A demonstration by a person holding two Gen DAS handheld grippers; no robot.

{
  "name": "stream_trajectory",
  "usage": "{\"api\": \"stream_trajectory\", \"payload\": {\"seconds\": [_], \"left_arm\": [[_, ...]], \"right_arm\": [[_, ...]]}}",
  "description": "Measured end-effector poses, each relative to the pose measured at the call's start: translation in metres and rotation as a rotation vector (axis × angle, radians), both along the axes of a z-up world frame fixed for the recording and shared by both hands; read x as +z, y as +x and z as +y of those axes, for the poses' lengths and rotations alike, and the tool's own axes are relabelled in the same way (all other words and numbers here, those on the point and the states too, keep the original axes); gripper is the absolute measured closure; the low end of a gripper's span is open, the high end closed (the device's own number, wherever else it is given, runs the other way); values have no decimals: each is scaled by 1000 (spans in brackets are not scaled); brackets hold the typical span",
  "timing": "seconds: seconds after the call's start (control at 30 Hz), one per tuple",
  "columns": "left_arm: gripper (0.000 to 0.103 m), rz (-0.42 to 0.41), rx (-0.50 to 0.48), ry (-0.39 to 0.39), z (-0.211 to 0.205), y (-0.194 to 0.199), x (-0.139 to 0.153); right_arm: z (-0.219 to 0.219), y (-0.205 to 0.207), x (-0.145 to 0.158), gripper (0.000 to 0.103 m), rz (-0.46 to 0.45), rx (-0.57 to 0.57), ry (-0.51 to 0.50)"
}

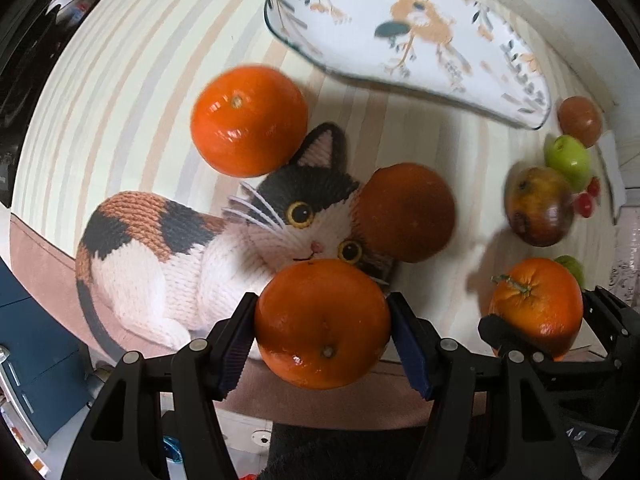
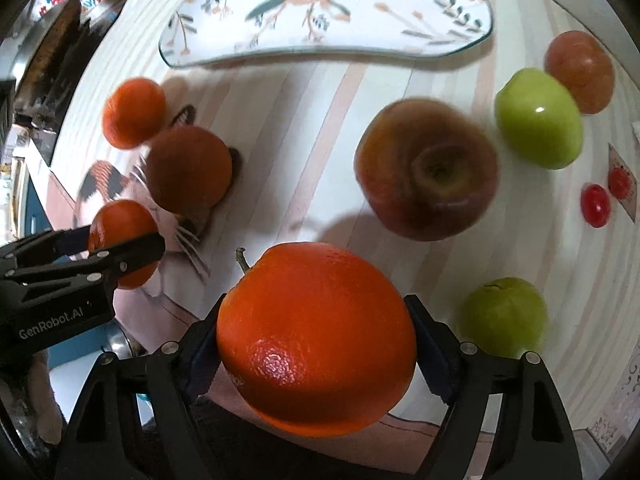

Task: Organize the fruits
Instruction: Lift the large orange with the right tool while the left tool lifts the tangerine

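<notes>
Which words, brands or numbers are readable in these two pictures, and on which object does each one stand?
"GenRobot.AI": white print on the black body of the left gripper, seen from the right wrist view.
Number ending "19" or "A9": on a dark part at the lower right of the left wrist view, too unclear to read surely.
Colourful letters at the top left of the right wrist view: too blurred to read.

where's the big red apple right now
In the right wrist view the red apple sits on the table right of centre, beside the green apple, below the plate.

Both wrist cameras look steeply down, close above the striped bench, toward the floral white ceramic plate; both share it.
</notes>
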State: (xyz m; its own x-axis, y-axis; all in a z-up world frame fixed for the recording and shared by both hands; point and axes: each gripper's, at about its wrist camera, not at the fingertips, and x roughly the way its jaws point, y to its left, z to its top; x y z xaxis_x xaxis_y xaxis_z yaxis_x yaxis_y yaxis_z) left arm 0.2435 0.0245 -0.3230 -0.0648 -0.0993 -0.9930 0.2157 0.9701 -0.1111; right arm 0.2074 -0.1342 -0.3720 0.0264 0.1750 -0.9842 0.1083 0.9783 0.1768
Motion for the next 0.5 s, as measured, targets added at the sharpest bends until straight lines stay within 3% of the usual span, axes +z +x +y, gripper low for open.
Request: {"api": "stream_trajectory", "payload": {"seconds": [0.27,0.37,0.5], "left_arm": [[41,-119,17,-72,-2,28,76],[41,-168,18,-92,-9,51,98],[41,-201,28,-94,-23,91,109]], "right_arm": [[-30,18,85,19,-136,-19,62],[-30,39,107,19,-180,-25,66],[-36,84,113,19,-212,-48,46]]}}
